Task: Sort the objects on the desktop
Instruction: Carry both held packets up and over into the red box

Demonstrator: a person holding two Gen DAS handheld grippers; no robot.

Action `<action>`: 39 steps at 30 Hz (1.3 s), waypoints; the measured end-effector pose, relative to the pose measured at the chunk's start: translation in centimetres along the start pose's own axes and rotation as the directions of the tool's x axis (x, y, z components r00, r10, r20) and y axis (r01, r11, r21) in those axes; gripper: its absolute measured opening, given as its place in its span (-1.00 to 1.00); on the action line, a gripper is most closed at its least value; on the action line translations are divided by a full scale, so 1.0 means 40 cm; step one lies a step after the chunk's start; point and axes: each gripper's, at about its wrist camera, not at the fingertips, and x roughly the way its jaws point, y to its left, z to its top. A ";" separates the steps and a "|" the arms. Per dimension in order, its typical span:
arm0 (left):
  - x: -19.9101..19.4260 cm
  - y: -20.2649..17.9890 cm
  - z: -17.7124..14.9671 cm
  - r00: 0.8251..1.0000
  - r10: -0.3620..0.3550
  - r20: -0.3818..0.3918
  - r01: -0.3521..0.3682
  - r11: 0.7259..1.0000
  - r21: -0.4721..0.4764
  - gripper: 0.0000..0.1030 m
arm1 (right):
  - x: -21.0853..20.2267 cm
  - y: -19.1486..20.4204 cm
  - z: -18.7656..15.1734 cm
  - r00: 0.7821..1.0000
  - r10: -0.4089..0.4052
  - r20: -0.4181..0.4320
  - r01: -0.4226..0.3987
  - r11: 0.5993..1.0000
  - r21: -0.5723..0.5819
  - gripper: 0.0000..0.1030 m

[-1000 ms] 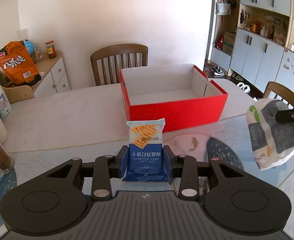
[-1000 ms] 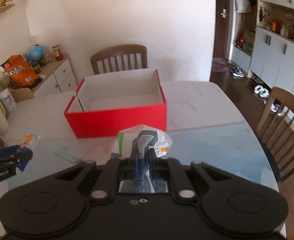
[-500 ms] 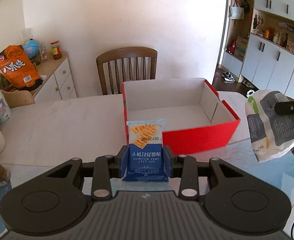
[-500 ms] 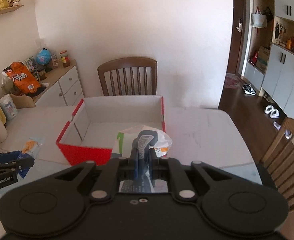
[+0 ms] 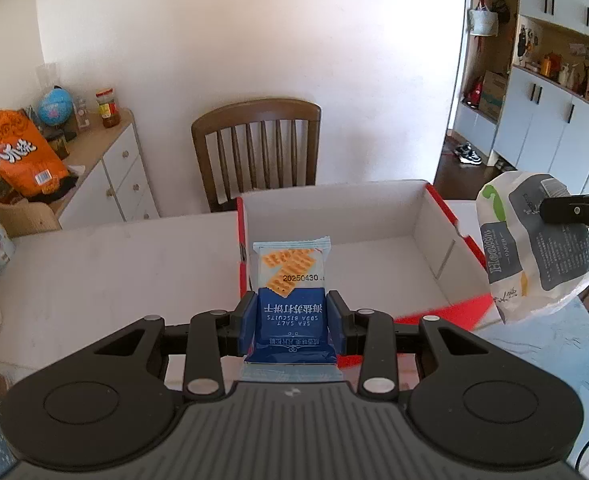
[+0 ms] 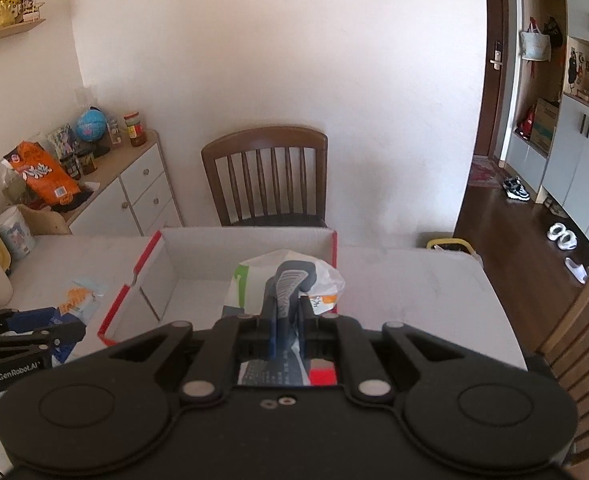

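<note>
**Two packets held above the red box**

The biscuit packet [image 5: 291,292], blue below and pale with printed crackers above, stands upright between the blue pads of the left gripper [image 5: 291,316], whose jaws are clenched on its two sides. It hangs over the near left corner of the red box [image 5: 450,314], an open cardboard box with white inner walls and nothing inside. The tissue pack [image 6: 284,280], white with grey and green print, is pinched in the right gripper [image 6: 285,304]; its jaws are shut tight on the soft wrapper, which bulges out ahead of them over the near part of the box. From the left wrist view the same pack hangs at the right, beyond the box's right wall.

The box rests on a pale marble-patterned surface [image 5: 106,264]. A brown wooden chair [image 5: 256,148] stands behind it against the white wall. To the left, a white cabinet [image 6: 134,196] carries an orange snack bag [image 5: 16,156], a small globe [image 5: 55,107] and a jar [image 5: 106,108].
</note>
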 end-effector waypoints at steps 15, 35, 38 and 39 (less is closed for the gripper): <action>0.134 0.005 0.082 1.000 -0.017 -0.022 0.018 0.999 0.051 -0.32 | 0.132 0.015 0.062 0.999 0.019 -0.041 -0.021 0.999 -0.032 -0.81; 0.344 -0.032 0.094 0.989 0.005 -0.147 0.010 0.995 0.100 -0.32 | 0.321 0.039 0.037 0.988 -0.012 -0.152 -0.007 0.992 -0.126 -0.81; 0.368 -0.038 0.090 0.986 0.009 -0.168 0.013 0.992 0.127 -0.32 | 0.351 0.049 0.025 0.983 -0.021 -0.181 -0.006 0.989 -0.147 -0.81; 0.374 -0.040 0.088 0.985 0.011 -0.174 0.013 0.991 0.136 -0.32 | 0.360 0.051 0.022 0.981 -0.024 -0.191 -0.005 0.988 -0.152 -0.81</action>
